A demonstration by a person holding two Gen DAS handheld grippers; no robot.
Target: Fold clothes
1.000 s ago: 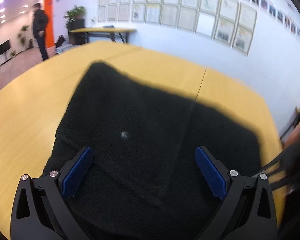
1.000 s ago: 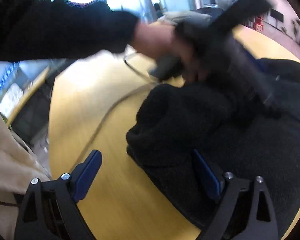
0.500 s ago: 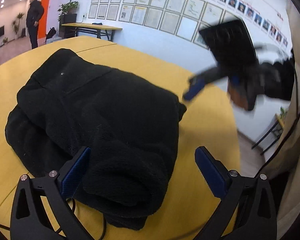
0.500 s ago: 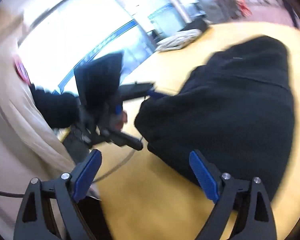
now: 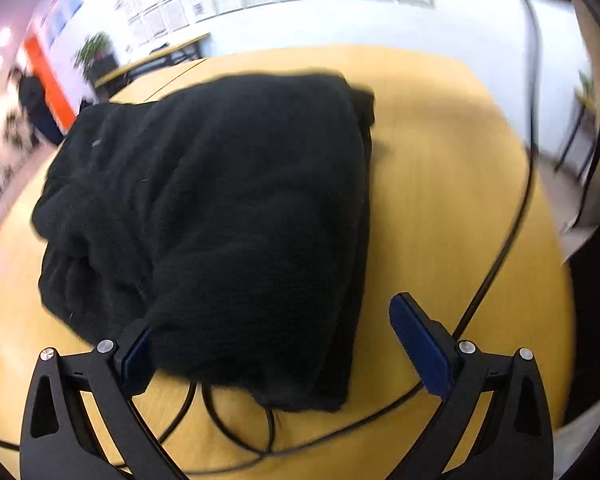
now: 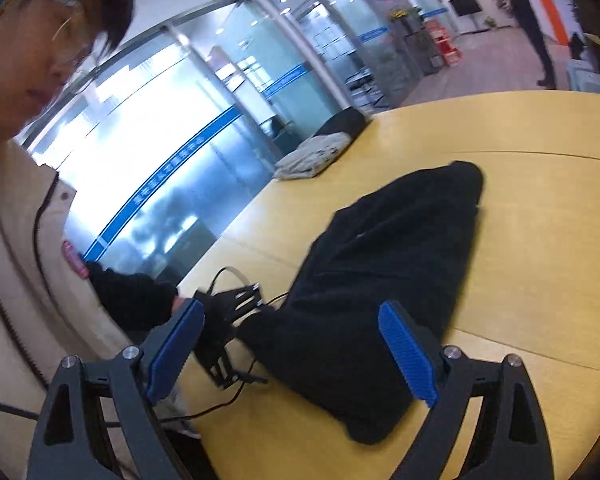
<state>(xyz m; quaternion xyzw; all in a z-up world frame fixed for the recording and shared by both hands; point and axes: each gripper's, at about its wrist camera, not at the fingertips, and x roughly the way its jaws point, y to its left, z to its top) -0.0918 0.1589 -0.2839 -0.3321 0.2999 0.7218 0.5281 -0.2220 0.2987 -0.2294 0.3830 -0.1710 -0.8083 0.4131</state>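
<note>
A black fleece garment (image 5: 228,208) lies folded in a thick bundle on the yellow table (image 5: 452,184). My left gripper (image 5: 276,344) is open and low at the bundle's near end; the fleece bulges between its fingers and covers part of the left pad (image 5: 134,356). The right wrist view shows the same garment (image 6: 384,280) from the side, with the left gripper (image 6: 228,316) at its end in a black-sleeved hand. My right gripper (image 6: 290,308) is open, holds nothing and is clear of the cloth.
Black cables (image 5: 496,264) loop over the table near the bundle's near end and to the right. Folded grey and dark clothes (image 6: 312,156) sit at the table's far edge. A person in a beige jacket (image 6: 16,264) is close on the left; another person (image 6: 528,12) stands far off.
The left gripper has dropped to the garment's near end, so fleece now lies between its fingers. The right gripper has pulled back from the garment and turned toward the person.
</note>
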